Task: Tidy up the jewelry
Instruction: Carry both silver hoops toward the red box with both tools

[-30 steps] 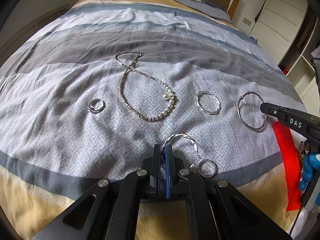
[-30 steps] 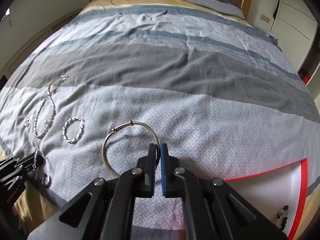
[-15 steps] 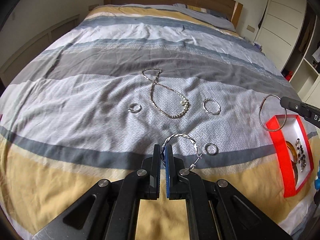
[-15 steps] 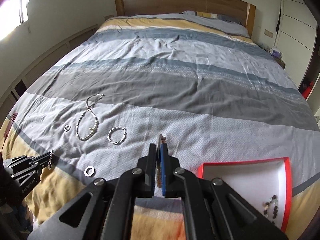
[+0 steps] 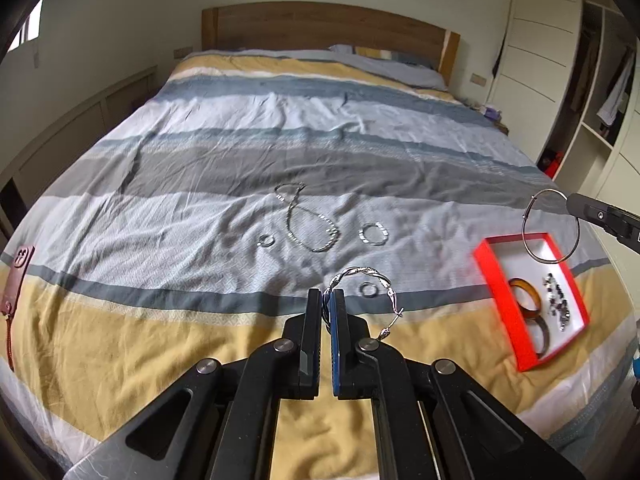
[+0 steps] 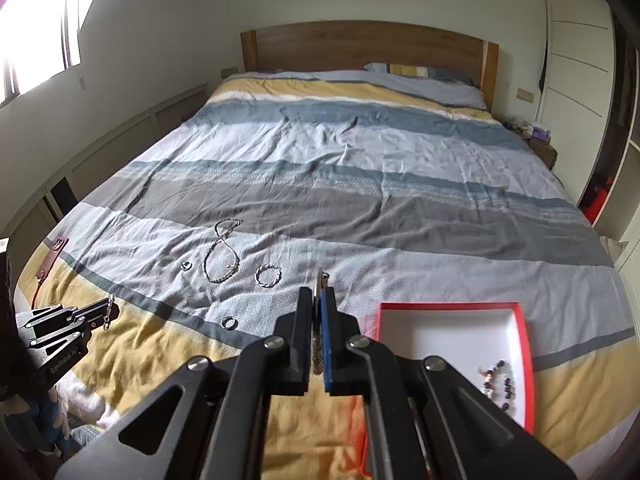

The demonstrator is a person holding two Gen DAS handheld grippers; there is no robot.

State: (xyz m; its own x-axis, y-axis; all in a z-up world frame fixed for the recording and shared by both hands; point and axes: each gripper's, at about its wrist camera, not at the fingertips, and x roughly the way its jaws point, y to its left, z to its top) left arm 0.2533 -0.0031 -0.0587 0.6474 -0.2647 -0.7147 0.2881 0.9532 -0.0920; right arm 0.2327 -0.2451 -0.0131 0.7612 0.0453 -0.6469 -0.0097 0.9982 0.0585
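Above the bed (image 5: 280, 128), our left gripper (image 5: 327, 300) pinches a twisted hoop (image 5: 362, 276), our right gripper (image 6: 318, 300) a plain hoop (image 5: 550, 224); next, we judge, both go into the red tray (image 5: 490, 268).

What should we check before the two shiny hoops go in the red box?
1. Left tool shut on the twisted hoop: ok.
2. Right tool shut on the big plain hoop: ok.
3. Red box open, with bare white floor left: ok.
4. Big plain hoop hanging above the box: ok in the left view.
5. Twisted hoop above the box: not ok, it is off to the side over the bedspread.
6. Hoops clear of the necklace and small ring lying on the bed: ok.
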